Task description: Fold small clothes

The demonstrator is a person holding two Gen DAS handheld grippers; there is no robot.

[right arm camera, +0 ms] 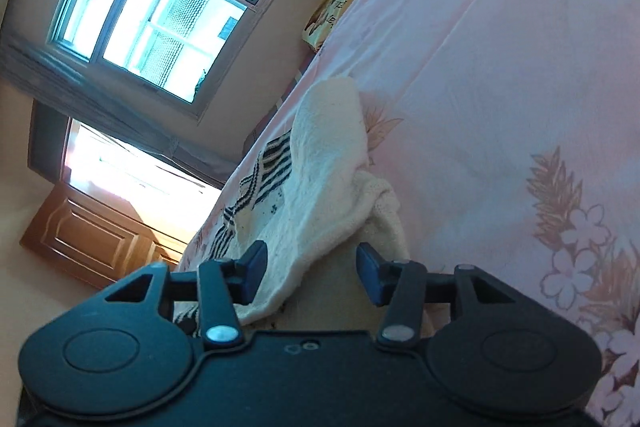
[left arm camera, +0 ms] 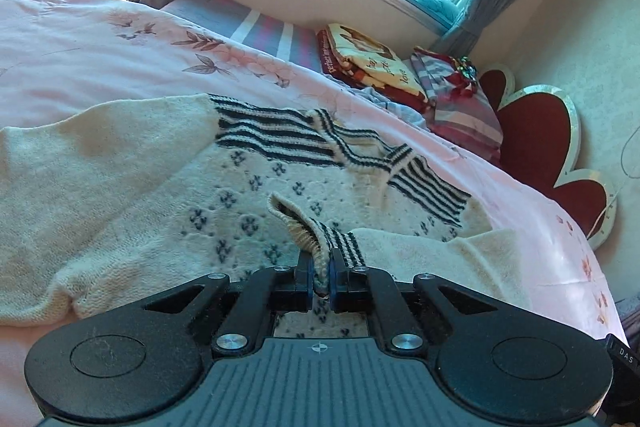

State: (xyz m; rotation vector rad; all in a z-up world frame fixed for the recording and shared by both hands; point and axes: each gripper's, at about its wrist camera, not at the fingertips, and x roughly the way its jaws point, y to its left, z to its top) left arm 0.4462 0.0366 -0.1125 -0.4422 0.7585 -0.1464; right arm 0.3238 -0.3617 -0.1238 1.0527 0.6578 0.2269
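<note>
So the sweater (left arm camera: 168, 187) lay mostly unfolded on the bed (left arm camera: 100, 67), left claw (left arm camera: 320, 273) pinching its striped cuff (left arm camera: 316, 243), right claw (right arm camera: 310, 269) half-open, holding nothing.

Left tool (left arm camera: 320, 277): matte black body, ribbed dark-grey centre plate bearing a small crosshair mark, two round raised discs, silver screw heads on the linkage arms, blue pads on the fingers. Right tool (right arm camera: 312, 269): same black construction, silver screws, blue pads.
</note>
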